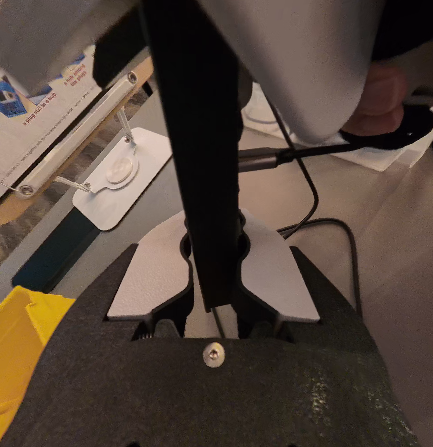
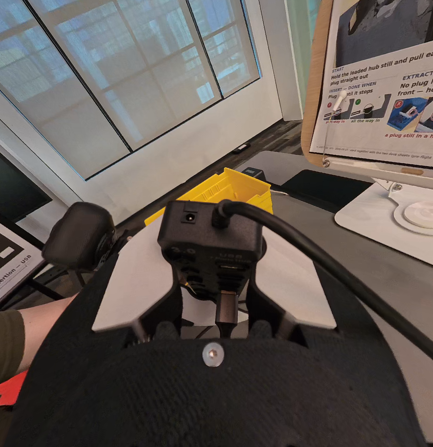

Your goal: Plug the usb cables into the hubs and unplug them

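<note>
My right gripper (image 2: 213,261) is shut on a black USB hub (image 2: 208,232), held above the table. A thick black cable (image 2: 307,254) leaves the hub's far end and runs off right. A grey USB plug (image 2: 226,309) sits in the port nearest me, between my fingers. In the left wrist view the hub (image 1: 201,145) shows edge-on as a long black bar. My left gripper (image 1: 214,229) is shut on its lower end. The grey plug (image 1: 256,159) sticks out of its right face, and its thin black cable (image 1: 314,150) runs right. The right gripper's white finger (image 1: 295,72) is close above.
A yellow bin (image 2: 234,191) stands on the grey table behind the hub and also shows in the left wrist view (image 1: 22,338). An instruction board (image 2: 379,96) on a white stand base (image 1: 118,179) is at the right. Loose black cables (image 1: 331,222) loop on the table. A person's forearm (image 2: 41,326) is at the left. There is about 10 cm between the tips of the two grippers.
</note>
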{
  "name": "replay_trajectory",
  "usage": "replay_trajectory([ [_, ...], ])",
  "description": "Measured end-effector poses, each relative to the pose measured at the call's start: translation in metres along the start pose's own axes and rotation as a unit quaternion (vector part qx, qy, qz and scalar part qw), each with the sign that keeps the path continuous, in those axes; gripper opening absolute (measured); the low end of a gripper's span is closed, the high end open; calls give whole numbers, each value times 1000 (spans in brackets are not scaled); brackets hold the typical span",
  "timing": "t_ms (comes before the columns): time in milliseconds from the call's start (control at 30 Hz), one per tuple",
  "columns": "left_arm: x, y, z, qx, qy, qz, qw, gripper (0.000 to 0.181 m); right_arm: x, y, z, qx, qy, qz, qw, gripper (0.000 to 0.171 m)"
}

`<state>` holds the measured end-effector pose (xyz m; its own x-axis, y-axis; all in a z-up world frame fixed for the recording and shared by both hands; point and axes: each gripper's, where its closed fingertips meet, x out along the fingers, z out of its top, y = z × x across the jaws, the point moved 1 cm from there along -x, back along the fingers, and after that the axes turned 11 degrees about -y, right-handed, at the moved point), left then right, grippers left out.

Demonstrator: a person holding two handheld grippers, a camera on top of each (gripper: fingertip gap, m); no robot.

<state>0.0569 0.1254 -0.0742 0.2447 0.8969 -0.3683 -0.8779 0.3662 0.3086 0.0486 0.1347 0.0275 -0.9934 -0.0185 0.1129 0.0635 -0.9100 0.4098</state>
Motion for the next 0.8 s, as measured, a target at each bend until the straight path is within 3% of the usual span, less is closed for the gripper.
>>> replay_trajectory([
  [200,1,-1,9,-34,-32,-10,999,34,-2,-1,5,14,-3,7,1000,65],
  [800,-3,7,9,-13,-18,27,999,46,0,-13,2,24,3,-8,1000,64],
])
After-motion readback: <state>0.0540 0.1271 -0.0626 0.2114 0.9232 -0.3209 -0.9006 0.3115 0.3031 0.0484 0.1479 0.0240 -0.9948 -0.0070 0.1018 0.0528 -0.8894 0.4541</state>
